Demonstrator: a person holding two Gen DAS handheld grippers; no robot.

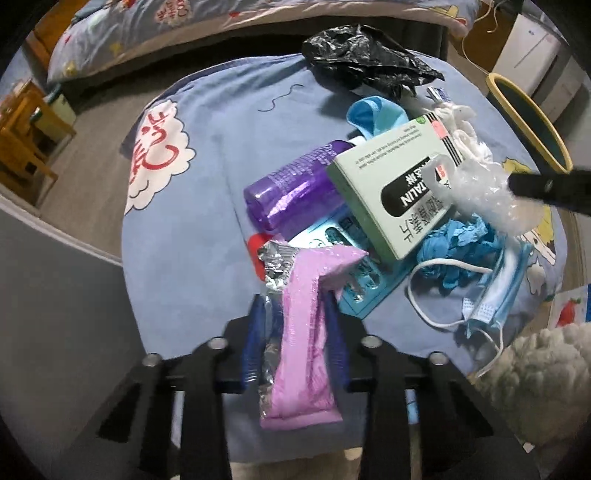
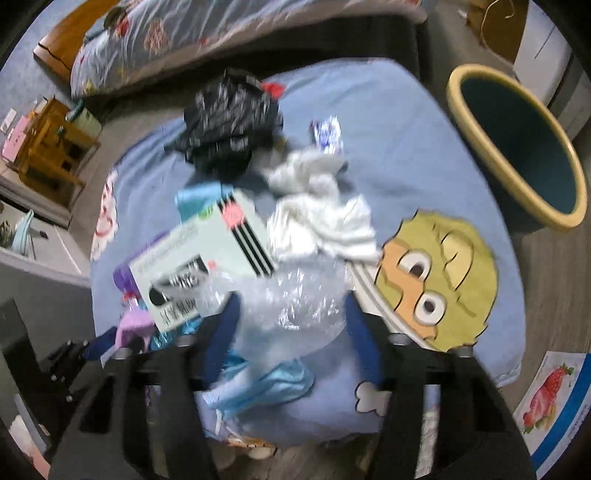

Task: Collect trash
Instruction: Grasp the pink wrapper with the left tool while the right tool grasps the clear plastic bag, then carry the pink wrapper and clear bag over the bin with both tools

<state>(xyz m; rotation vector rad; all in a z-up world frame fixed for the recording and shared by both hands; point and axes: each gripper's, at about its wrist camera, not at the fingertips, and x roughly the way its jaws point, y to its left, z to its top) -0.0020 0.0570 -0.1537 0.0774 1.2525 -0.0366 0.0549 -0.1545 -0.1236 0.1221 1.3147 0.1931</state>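
Observation:
A heap of trash lies on a blue cartoon-print cloth (image 1: 207, 184). My left gripper (image 1: 295, 306) is shut on a pink foil-lined wrapper (image 1: 304, 332) at the heap's near edge. My right gripper (image 2: 291, 306) has its fingers around clear crumpled plastic wrap (image 2: 291, 299), which also shows in the left wrist view (image 1: 487, 195); the view is blurred. The heap holds a pale green box (image 1: 399, 192), a purple roll of bags (image 1: 291, 192), a black plastic bag (image 1: 365, 55), white tissue (image 2: 321, 218), blue face masks (image 1: 495, 295) and a blue blister pack (image 1: 354, 258).
A yellow-rimmed, dark teal bin (image 2: 524, 147) stands on the floor at the right of the cloth. A bed with a patterned quilt (image 2: 207, 33) lies behind. Wooden furniture (image 2: 51, 147) is at the left. A strawberry-print sheet (image 2: 554, 391) lies at the lower right.

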